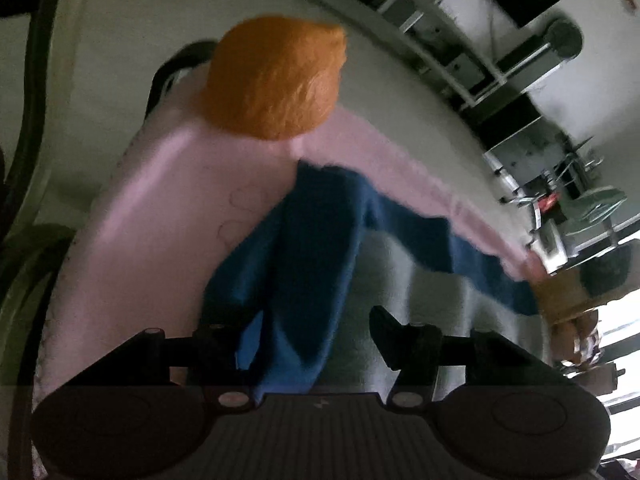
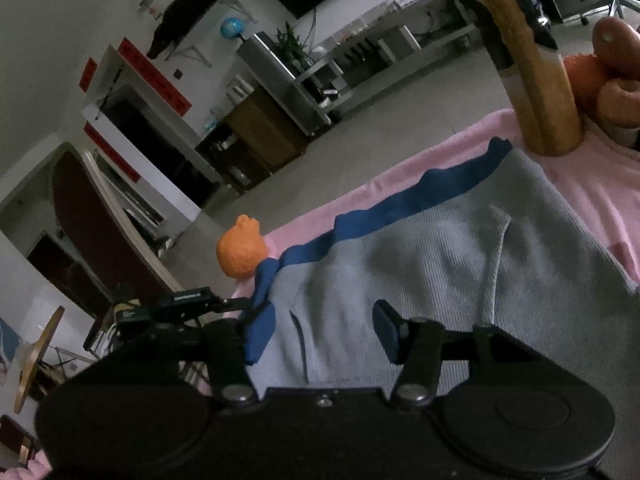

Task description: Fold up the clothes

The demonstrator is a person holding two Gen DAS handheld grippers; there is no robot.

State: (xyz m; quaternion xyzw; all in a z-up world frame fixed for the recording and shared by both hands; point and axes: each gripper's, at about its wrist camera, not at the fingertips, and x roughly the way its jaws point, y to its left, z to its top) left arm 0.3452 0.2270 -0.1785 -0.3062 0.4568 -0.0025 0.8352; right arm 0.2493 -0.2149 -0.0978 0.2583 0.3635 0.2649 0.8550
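Note:
A grey garment (image 2: pixel 460 264) with a dark blue band (image 2: pixel 400 196) lies spread on a pink cloth (image 2: pixel 600 184). In the left wrist view its blue part (image 1: pixel 312 232) runs toward me, with a grey panel (image 1: pixel 392 272) beside it. My left gripper (image 1: pixel 310 320) is open over the garment's end; blue fabric lies loose between its fingers, close to the left one. My right gripper (image 2: pixel 320 312) is open just above the grey fabric, and its pads press on nothing. The left gripper's black body (image 2: pixel 188 308) shows at the garment's left end.
An orange knobbly toy (image 1: pixel 276 76) (image 2: pixel 240 252) sits on the pink cloth (image 1: pixel 168 208) beyond the garment. A tall brown loaf (image 2: pixel 536 80) and doughnuts (image 2: pixel 618 98) stand at the far right corner. Beyond the table edge are grey floor (image 2: pixel 360 148), shelves and cabinets.

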